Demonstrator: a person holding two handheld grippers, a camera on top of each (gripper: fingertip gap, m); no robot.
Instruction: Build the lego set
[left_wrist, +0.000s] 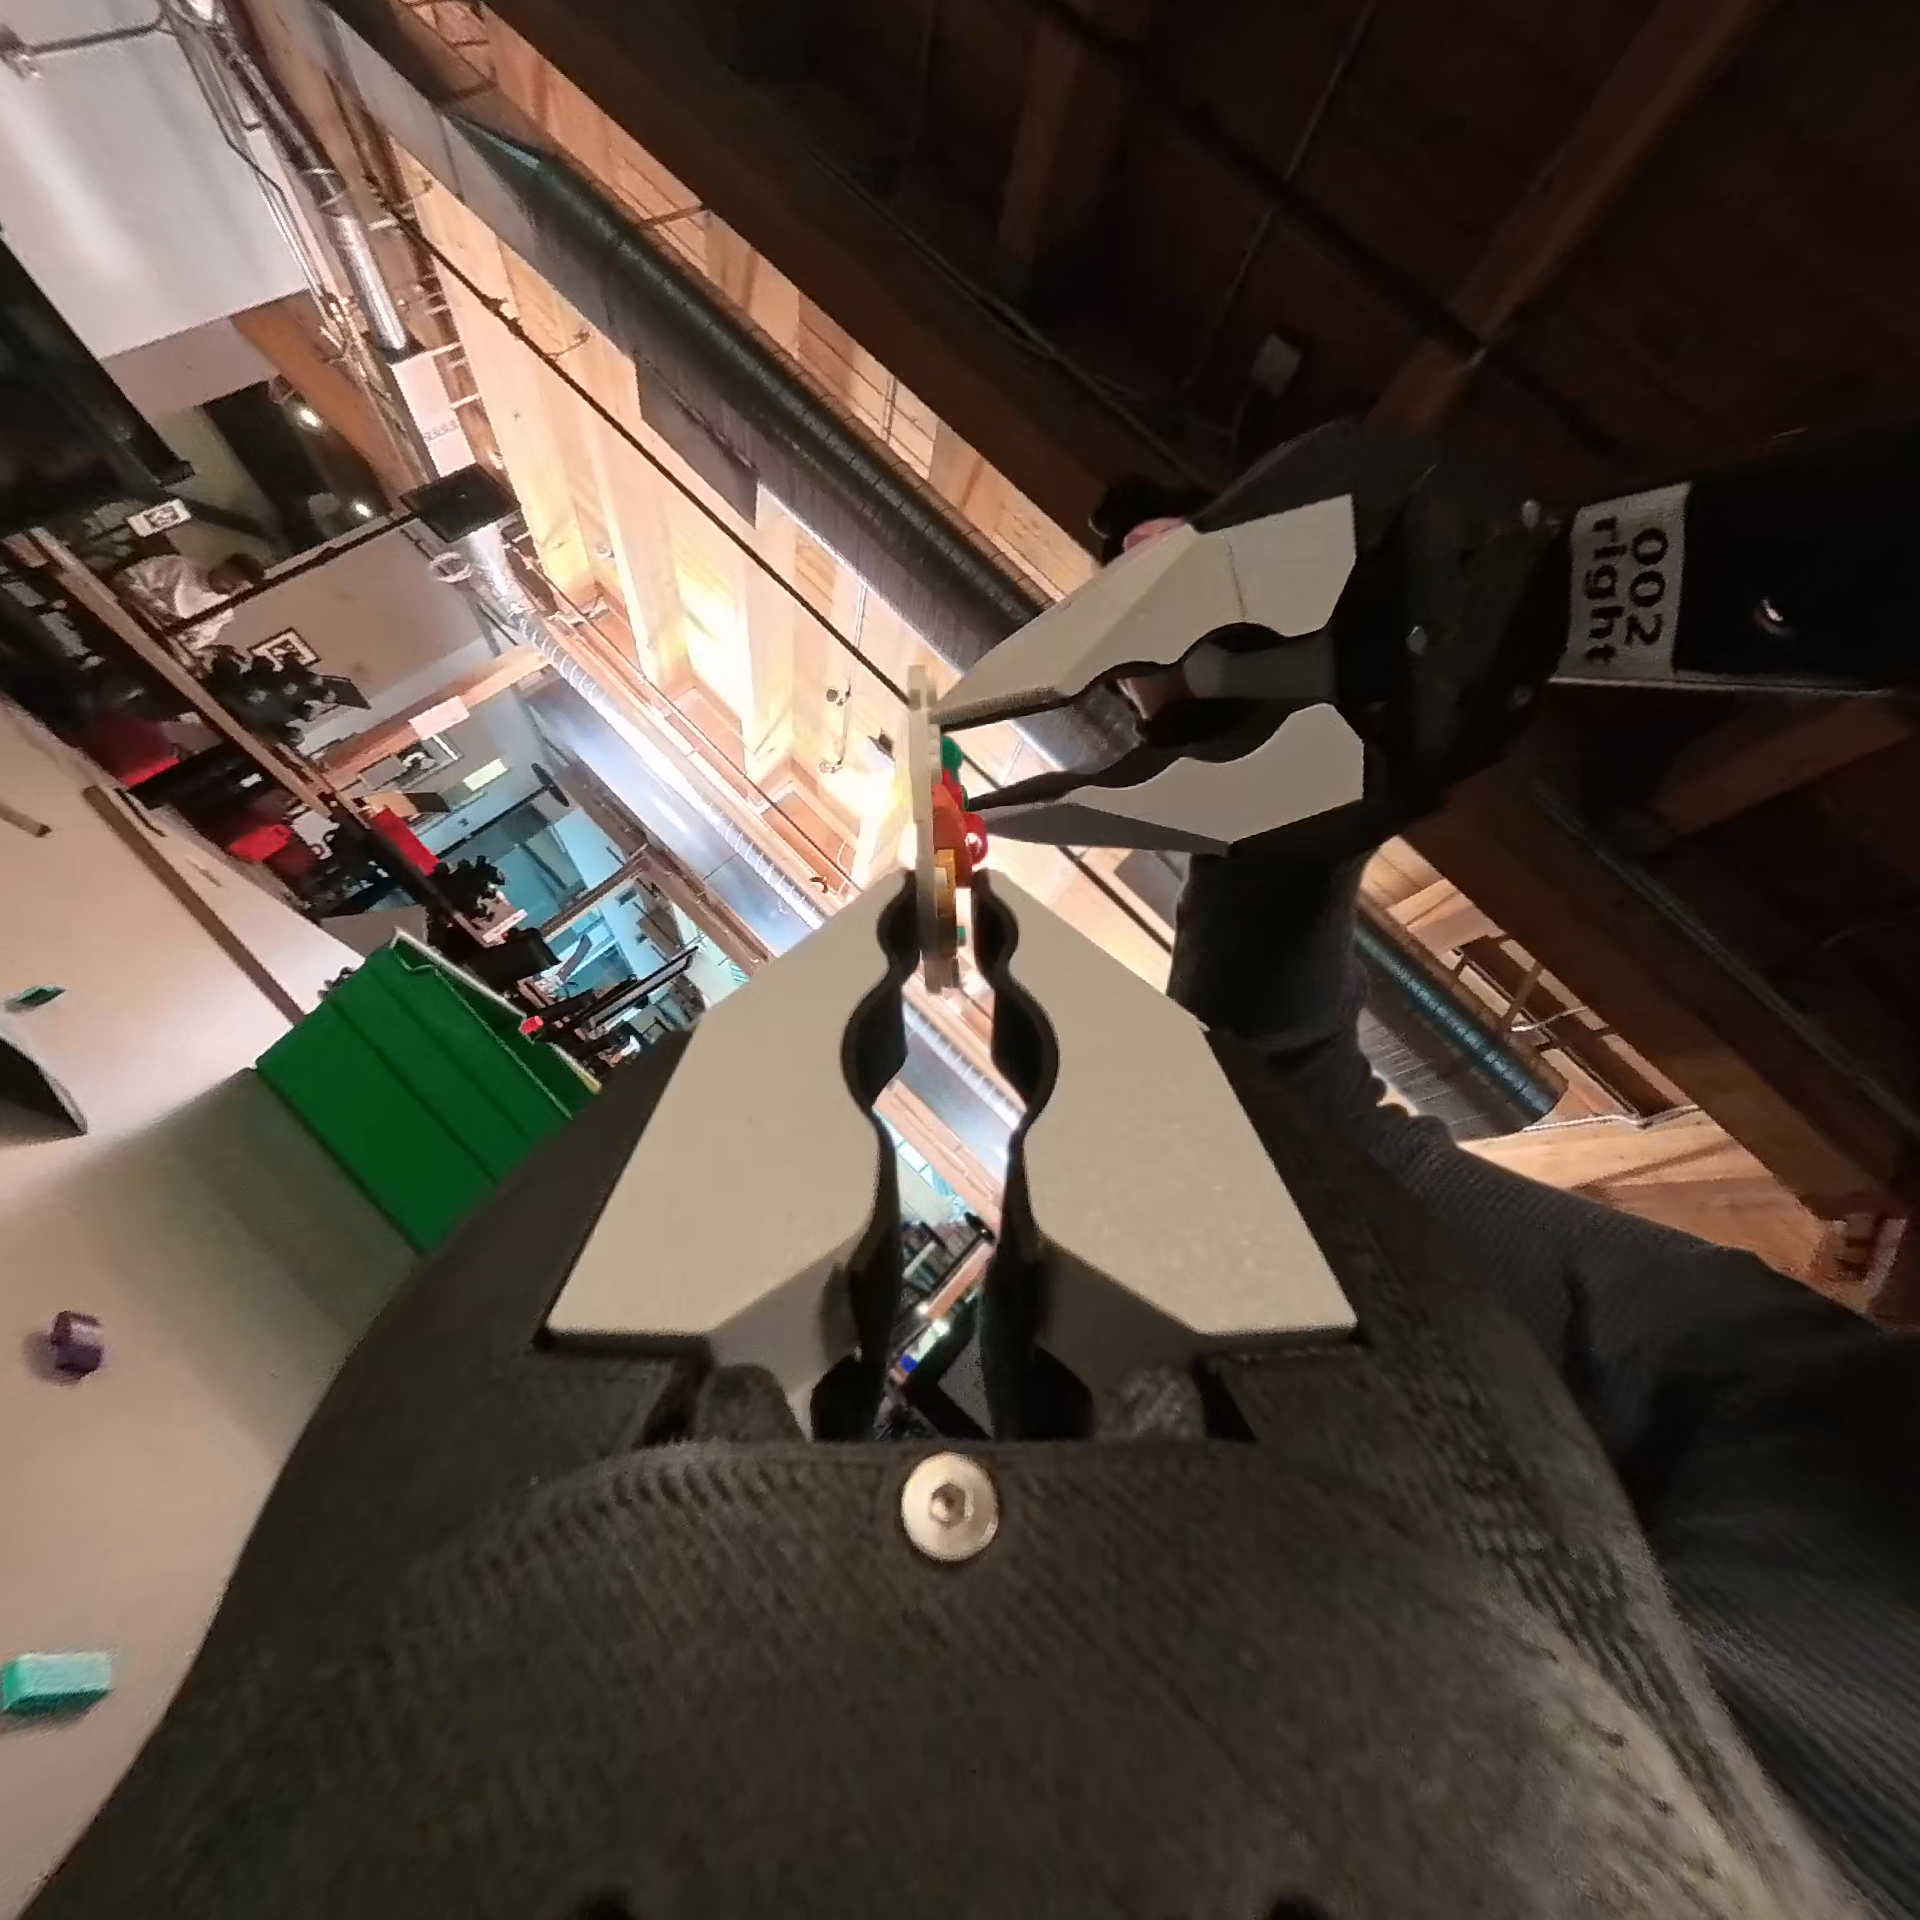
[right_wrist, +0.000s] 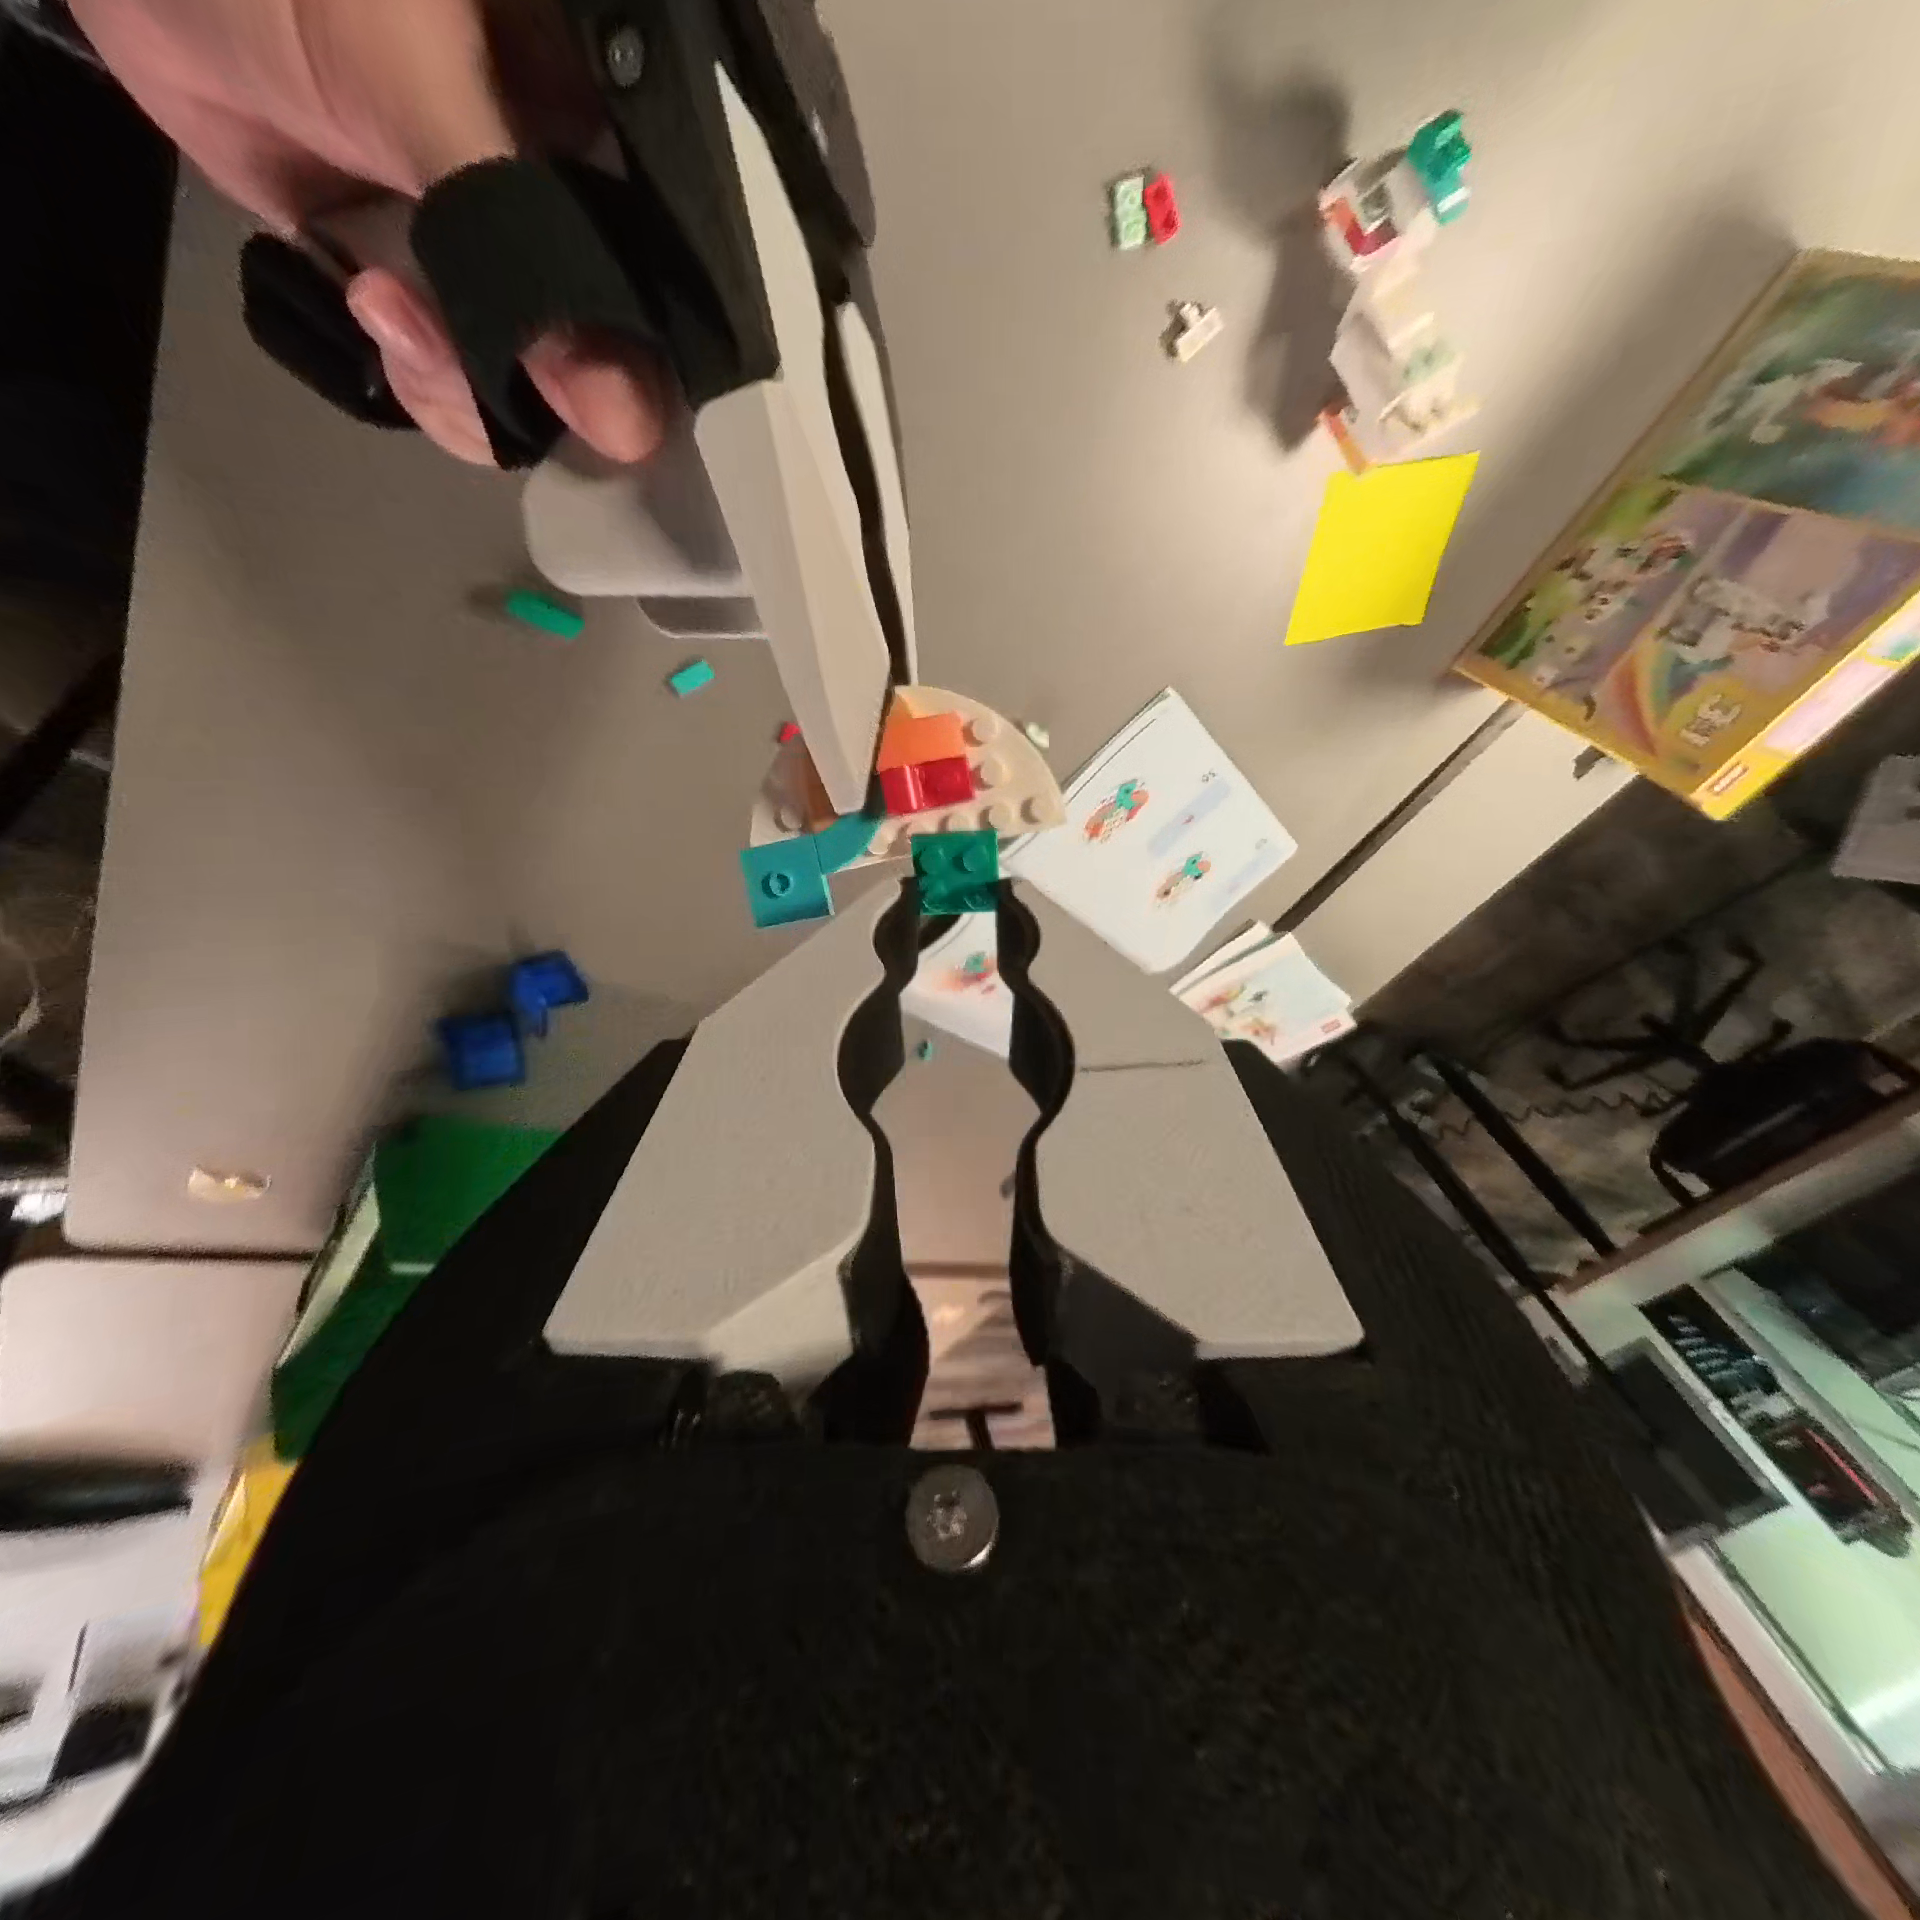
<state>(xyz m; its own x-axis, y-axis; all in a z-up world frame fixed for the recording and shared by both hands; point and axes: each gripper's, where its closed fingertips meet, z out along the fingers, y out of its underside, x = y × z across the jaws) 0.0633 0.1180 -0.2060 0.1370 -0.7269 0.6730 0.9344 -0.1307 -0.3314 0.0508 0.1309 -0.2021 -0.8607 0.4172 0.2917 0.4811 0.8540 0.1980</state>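
We are pinching the white half-round studded plastic plate (right_wrist: 1023, 790) in the left gripper (left_wrist: 940, 914). Our right gripper (right_wrist: 956, 894) is clamping a small green plastic brick (right_wrist: 954, 871) against the plate's edge. Misaligned studs are risking a slip.

white half-round plate (right_wrist: 997, 774), studded, bricks attached

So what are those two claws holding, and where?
Left gripper pinches the white plate's edge; right gripper clamps the green brick by its sides.

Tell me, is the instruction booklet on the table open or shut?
Open. In the right wrist view the instruction booklet lies spread on the table, with a printed page of build pictures facing up.
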